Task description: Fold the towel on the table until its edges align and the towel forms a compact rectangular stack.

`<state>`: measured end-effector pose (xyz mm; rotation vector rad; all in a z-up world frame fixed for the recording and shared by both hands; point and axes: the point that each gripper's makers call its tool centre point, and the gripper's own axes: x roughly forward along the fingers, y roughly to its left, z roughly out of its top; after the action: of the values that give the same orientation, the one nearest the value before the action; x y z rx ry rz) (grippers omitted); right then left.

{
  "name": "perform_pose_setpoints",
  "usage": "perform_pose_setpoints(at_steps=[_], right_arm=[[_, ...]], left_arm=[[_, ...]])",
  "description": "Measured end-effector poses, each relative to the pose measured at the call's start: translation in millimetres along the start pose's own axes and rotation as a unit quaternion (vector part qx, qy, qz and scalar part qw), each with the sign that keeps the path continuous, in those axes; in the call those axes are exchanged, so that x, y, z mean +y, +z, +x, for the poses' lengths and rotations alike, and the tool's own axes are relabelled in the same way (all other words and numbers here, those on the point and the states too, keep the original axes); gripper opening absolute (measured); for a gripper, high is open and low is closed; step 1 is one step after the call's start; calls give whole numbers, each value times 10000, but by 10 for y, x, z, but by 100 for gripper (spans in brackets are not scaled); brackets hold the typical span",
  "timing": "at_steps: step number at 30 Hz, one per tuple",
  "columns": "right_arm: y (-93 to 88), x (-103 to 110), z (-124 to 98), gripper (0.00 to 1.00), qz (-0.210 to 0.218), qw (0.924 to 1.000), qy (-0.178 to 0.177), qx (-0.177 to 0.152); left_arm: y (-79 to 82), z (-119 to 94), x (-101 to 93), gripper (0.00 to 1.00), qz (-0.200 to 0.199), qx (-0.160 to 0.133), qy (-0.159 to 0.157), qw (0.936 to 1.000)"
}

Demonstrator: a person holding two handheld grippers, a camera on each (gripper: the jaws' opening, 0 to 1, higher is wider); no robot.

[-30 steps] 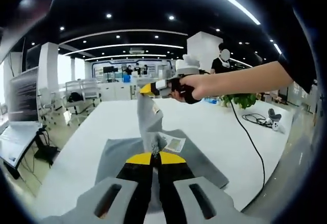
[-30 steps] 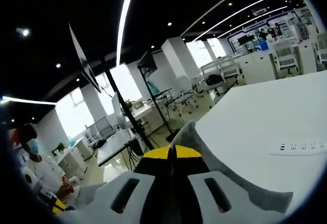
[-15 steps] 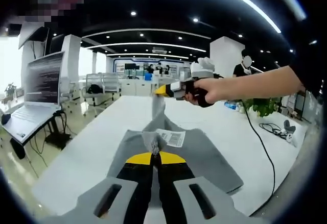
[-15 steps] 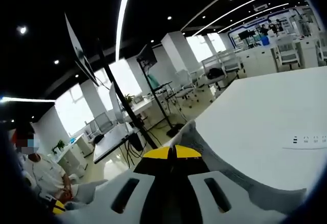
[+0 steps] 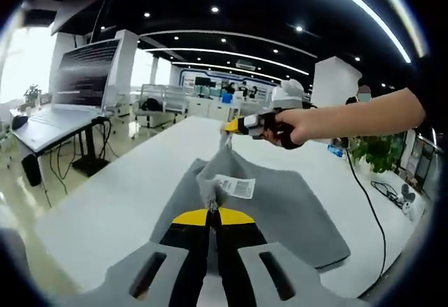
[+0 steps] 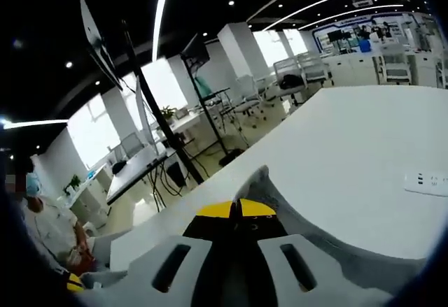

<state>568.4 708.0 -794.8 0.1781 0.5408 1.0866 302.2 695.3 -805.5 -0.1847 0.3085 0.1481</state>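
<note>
A grey towel (image 5: pixel 280 209) with a white label (image 5: pixel 235 187) lies partly on the white table (image 5: pixel 105 202) and is lifted at two corners. My left gripper (image 5: pixel 213 215) is shut on one corner, which pokes up between its yellow tips. In the left gripper view the right gripper (image 5: pixel 234 126), held by a hand, pinches the far corner above the table. In the right gripper view my right gripper (image 6: pixel 236 209) is shut on grey towel cloth (image 6: pixel 273 194), which drapes down to the right over the table (image 6: pixel 350 139).
A laptop on a stand (image 5: pixel 70 90) sits left of the table. A black cable (image 5: pixel 367 216) trails over the table's right side near a plant (image 5: pixel 378 154). A power strip (image 6: pixel 428 181) lies on the table. A seated person (image 6: pixel 49 230) is at the left. Office chairs stand behind.
Both held corners have come lower and closer to the table, and the raised towel fold has flattened. The views have swung, bringing the laptop nearer in the left gripper view.
</note>
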Motion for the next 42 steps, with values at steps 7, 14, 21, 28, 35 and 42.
perform_pose_setpoints(at_steps=[7,14,21,28,35,42], right_arm=[[-173,22,252,0,-73,9998,-42,168],[-400,-1,456,0,-187,9991,-29,383],[-591,-37,616,0,-212,9983,-47,533],[-750,-96,750,0,-270,9976,-141,621],[-834,-184,829,0,-254,9976,-221,604],[-825,-133,862,1,-75,9990,13,442]], left_arm=[[-194,65,148,3,-398,65,199,9990],[-375,103,292,3,-1059,5,431,9934],[-551,138,416,3,-1825,-146,641,9810],[-653,183,444,3,-2148,-267,686,9739],[-710,271,425,24,-2057,-219,364,9777],[-742,318,649,20,-2563,-264,869,9623]])
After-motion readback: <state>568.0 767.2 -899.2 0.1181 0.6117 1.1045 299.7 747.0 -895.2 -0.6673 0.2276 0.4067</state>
